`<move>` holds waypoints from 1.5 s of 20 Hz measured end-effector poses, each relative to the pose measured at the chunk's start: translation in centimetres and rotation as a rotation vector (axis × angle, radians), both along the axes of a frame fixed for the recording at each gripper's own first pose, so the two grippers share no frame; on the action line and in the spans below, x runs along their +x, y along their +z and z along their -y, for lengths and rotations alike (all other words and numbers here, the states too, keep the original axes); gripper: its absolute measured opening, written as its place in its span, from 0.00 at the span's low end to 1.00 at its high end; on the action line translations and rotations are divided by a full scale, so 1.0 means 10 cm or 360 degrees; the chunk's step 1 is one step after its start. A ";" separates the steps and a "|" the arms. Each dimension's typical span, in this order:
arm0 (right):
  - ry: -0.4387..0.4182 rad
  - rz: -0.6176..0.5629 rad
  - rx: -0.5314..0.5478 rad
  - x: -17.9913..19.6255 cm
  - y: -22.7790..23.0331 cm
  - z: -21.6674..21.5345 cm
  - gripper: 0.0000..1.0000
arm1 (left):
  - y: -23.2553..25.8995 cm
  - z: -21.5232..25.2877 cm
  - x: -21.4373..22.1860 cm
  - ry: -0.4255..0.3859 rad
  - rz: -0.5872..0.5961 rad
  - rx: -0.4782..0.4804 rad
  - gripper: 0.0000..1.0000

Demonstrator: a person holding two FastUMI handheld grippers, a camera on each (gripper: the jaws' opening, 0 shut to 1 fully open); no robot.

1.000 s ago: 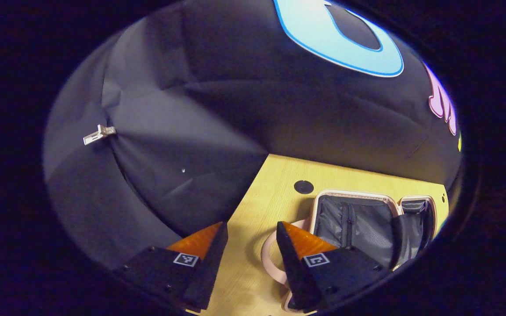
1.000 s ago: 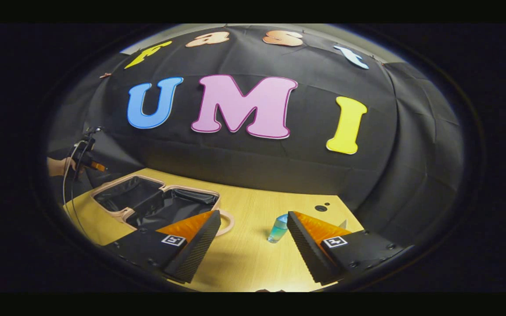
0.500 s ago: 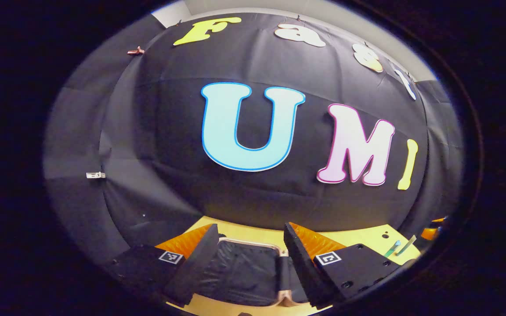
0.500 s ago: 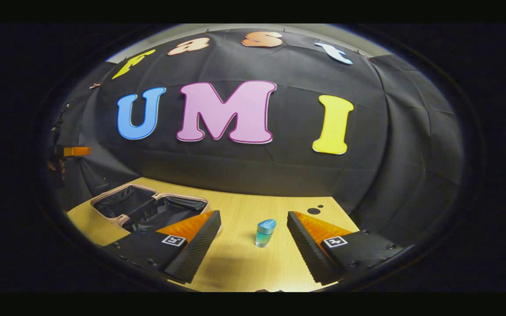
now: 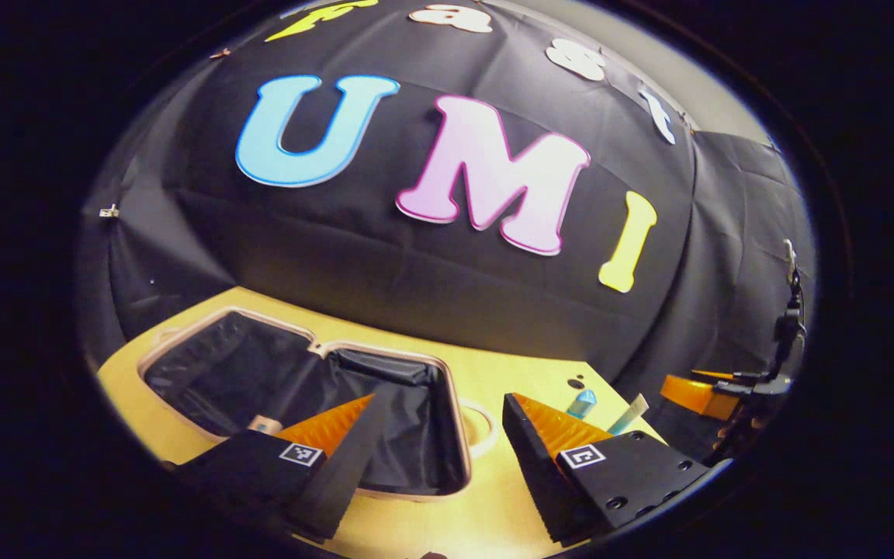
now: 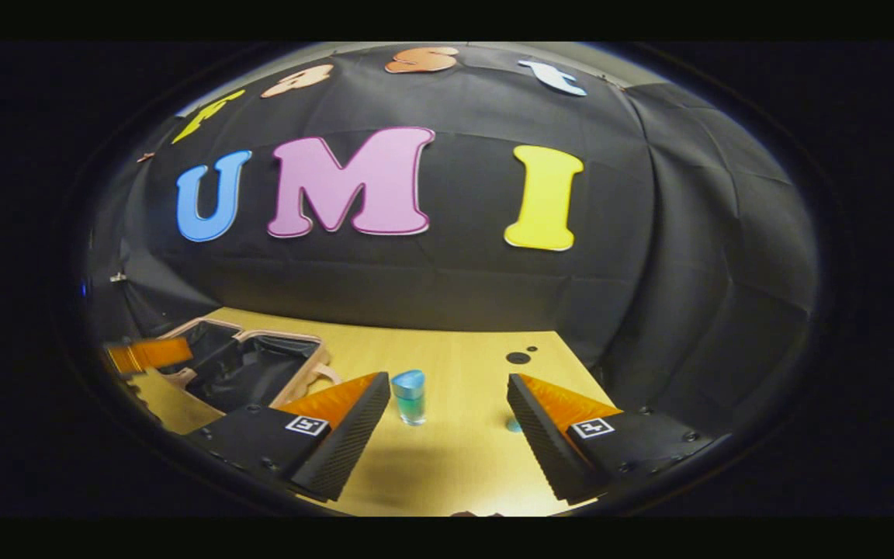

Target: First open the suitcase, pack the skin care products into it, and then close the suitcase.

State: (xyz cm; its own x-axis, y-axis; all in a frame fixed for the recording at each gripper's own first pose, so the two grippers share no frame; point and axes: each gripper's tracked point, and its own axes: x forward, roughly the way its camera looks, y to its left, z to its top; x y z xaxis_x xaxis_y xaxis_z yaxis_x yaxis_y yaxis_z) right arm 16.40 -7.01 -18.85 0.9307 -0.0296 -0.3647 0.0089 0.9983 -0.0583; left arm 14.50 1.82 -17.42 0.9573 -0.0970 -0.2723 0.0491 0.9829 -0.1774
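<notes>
So the suitcase [image 5: 299, 388] is already lying flat and open on the tabletop [image 6: 462, 458], both dark-lined halves facing up. That makes the step in hand, as far as one can judge, the first pickup of a skin care product.

The right gripper [image 6: 448, 404] hangs low over the tabletop with its fingers spread wide and nothing between them. The little blue-green bottle [image 6: 409, 396] stands upright just ahead, closer to the left finger than to the middle of the gap. In the left gripper view the left gripper [image 5: 438, 419] is also spread and empty, hovering over the near edge of the suitcase, with the bottle [image 5: 580, 404] and a pale tube [image 5: 628, 414] off to its right.

How to do it well: the right gripper probably wants to slide a touch to its left so the bottle sits centred between the fingers before closing. Otherwise one finger hits first and the bottle, being narrow and tall, likely tips. Pinch the body low-ish, not the cap, and close gently.

Orientation: the bottle's long axis is vertical, cap end up, base on the tabletop. It sits near the suitcase, on its right side, with bare tabletop between. The suitcase's long axis runs left to right across the left gripper view, hinge across the middle. There's a small bluish thing by the right finger, but what it is can't be made out.
</notes>
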 end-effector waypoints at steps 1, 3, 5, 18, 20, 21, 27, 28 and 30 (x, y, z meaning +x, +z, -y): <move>-0.0025 -0.0014 -0.0017 0.00 -0.06 0.12 0.97 | -0.16 0.27 0.07 -0.0078 -0.0035 0.0007 0.95; -0.0074 -0.0044 -0.0037 -0.02 -0.17 0.34 0.97 | -0.41 0.69 0.21 -0.0215 -0.0086 0.0044 0.96; -0.0121 -0.0075 -0.0036 -0.03 -0.28 0.54 0.97 | -0.63 1.06 0.42 -0.0332 -0.0122 0.0123 0.96; -0.0345 -0.0190 0.0015 -0.18 -0.87 1.21 0.97 | -1.50 2.02 1.49 -0.0492 -0.0228 0.0359 0.93; -0.0350 -0.0230 0.0064 -0.16 -1.01 1.20 0.97 | -1.58 2.10 1.53 -0.0514 -0.0243 0.0375 0.84; -0.0346 -0.0246 0.0081 -0.13 -1.07 1.20 0.97 | -1.61 2.12 1.56 -0.0514 -0.0246 0.0392 0.81; -0.0272 -0.0302 0.0051 0.25 -1.53 1.17 0.97 | -1.64 2.12 1.63 -0.0501 -0.0257 0.0422 0.50; -0.0246 -0.0324 0.0025 0.30 -1.63 1.14 0.97 | -1.63 2.12 1.63 -0.0504 -0.0257 0.0413 0.50; -0.0216 -0.0349 0.0005 0.43 -1.80 1.05 0.97 | -1.64 2.10 1.62 -0.0503 -0.0261 0.0412 0.51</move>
State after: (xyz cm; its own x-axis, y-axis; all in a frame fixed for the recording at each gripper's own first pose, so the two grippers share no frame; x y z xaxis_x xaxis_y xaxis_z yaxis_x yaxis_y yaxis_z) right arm 20.67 -17.47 -36.86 0.8171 -0.1473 -0.5574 0.1301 0.9890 -0.0707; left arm 30.65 -19.21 -33.78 0.8335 -0.2870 -0.4721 0.3465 0.9371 0.0420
